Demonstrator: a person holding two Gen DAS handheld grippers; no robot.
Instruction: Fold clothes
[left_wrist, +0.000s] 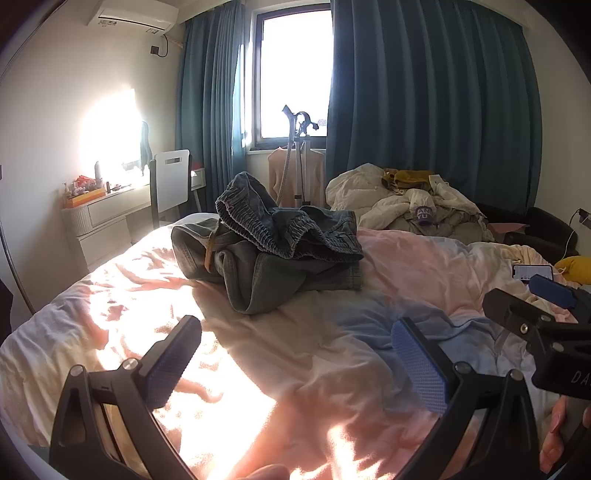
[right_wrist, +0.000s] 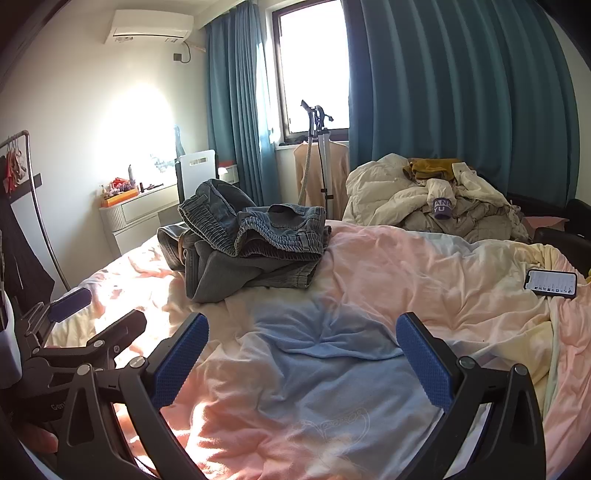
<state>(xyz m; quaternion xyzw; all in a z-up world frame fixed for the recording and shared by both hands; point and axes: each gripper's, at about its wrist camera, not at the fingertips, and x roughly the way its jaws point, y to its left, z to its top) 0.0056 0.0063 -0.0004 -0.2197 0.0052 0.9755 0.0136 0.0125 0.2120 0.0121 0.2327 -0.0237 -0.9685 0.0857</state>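
Clothes are what you are here for, and neither gripper has any in hand: your left gripper hangs with its jaws spread wide over the sunlit quilt, and your right gripper hangs just as wide and empty over the pale blue patch of the same quilt. You hold them side by side and low above the bed, both aimed at the middle, which reads as a ready stance before reaching in.

Beyond the fingertips, near the centre of the bed, lies the denim heap: grey jeans underneath, and a blue garment with a gathered elastic waistband crumpled on top. They sit bunched and overlapping, so you would probably have to lift the top piece clear before anything can be laid flat. The open quilt in front of the heap looks like the natural place to spread it.

To your right a phone rests on the quilt, screen lit, well apart from the denim. Farther back, a pile of cream bedding and clothing sits against the teal curtains.
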